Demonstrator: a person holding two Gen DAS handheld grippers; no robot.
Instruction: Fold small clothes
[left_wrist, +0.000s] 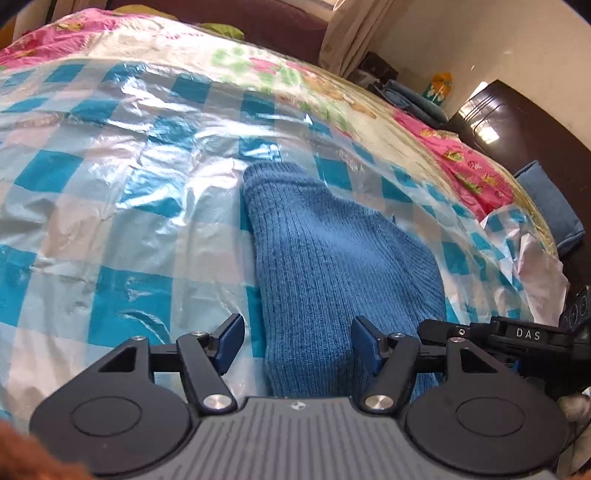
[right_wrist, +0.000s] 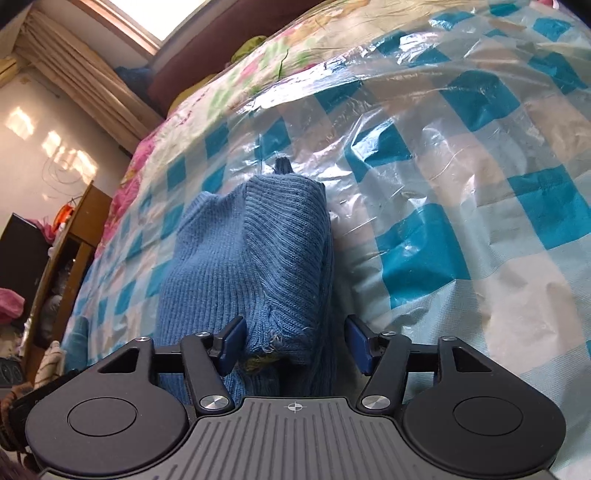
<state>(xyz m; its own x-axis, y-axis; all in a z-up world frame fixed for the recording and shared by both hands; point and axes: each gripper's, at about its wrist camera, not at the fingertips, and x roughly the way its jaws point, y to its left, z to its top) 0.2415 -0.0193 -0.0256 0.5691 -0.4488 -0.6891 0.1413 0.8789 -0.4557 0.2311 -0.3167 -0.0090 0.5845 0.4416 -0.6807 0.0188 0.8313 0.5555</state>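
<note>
A blue knitted garment (left_wrist: 332, 258) lies folded into a narrow bundle on the checked plastic sheet (left_wrist: 110, 221) that covers the bed. My left gripper (left_wrist: 297, 341) is open, its fingers either side of the garment's near end, just above it. In the right wrist view the same garment (right_wrist: 258, 251) shows a folded layer with a frayed near edge. My right gripper (right_wrist: 295, 341) is open around that frayed end. The right gripper's black body also shows in the left wrist view (left_wrist: 517, 336), close beside the left one.
A floral bedspread (left_wrist: 277, 70) lies under the sheet. A dark headboard (left_wrist: 221, 14) and curtain (left_wrist: 351, 29) stand at the far end. A dark cabinet (left_wrist: 517, 118) and a blue cushion (left_wrist: 550, 206) are at the bedside. A wooden shelf (right_wrist: 62, 258) stands by the bed.
</note>
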